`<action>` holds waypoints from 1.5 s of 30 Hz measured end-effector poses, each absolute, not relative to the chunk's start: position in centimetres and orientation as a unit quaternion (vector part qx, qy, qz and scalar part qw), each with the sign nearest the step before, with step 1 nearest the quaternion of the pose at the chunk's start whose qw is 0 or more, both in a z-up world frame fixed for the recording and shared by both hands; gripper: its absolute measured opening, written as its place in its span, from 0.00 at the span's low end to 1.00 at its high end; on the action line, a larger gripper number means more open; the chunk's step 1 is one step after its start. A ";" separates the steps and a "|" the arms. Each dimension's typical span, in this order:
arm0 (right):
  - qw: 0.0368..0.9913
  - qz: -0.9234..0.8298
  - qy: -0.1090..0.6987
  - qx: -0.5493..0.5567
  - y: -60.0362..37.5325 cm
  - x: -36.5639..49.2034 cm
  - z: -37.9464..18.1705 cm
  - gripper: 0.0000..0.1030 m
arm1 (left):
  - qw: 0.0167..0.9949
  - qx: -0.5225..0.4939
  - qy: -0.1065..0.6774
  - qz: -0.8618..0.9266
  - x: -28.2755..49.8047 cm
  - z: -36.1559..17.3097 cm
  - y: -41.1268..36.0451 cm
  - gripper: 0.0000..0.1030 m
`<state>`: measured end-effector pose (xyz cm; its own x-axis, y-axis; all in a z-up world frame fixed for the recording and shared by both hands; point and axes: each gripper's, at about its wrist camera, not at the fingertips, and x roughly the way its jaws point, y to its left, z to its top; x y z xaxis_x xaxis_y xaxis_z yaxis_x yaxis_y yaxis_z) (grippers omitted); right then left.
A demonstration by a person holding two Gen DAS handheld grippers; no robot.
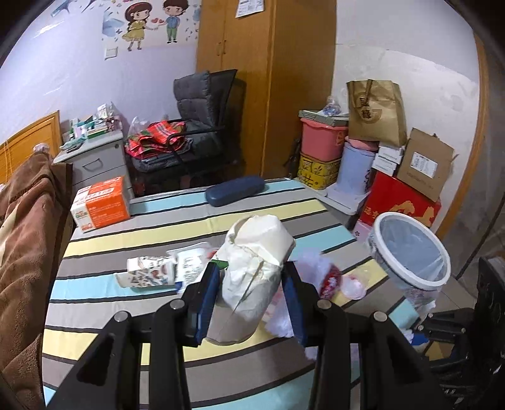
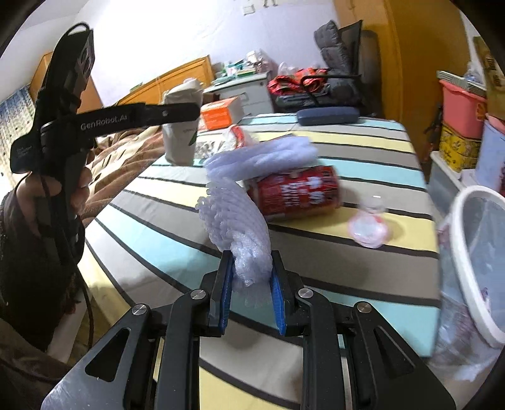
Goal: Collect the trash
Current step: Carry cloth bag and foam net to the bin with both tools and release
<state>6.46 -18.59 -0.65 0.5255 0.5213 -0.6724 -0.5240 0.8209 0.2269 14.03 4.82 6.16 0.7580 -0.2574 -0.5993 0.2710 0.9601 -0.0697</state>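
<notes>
Left fingers clamp a paper cup; right fingers clamp foam netting.

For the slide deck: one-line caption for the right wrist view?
Right gripper clamps white foam netting above the striped table; red can behind, lined trash bin at right.

- A lived-in bedroom in a home.
- Wooden wardrobe against the wall, cartoon couple sticker on lilac paint.
- Wooden headboard and brown blanket at the left.
- Cluttered nightstand, padded chair heaped with clothes.
- Stacked boxes and bins in the corner.
</notes>
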 end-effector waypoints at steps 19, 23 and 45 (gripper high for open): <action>0.925 0.169 0.335 0.053 -27.0 5.9 1.5 0.22 | 0.923 0.033 0.313 -0.222 13.1 7.2 -4.8 0.41; 0.933 0.135 0.326 0.068 -28.8 5.8 2.0 0.22 | 0.917 0.040 0.312 -0.245 13.4 7.6 -7.2 0.41; 0.934 -0.045 0.349 0.063 -37.0 7.8 1.1 0.22 | 0.870 0.069 0.337 -0.353 15.9 5.7 -22.2 0.41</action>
<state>7.82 -37.04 1.08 0.7528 -0.0392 -0.6571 0.1278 0.9879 0.0874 15.90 -22.17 5.66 0.5230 -0.5685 -0.6351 0.6612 0.7408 -0.1185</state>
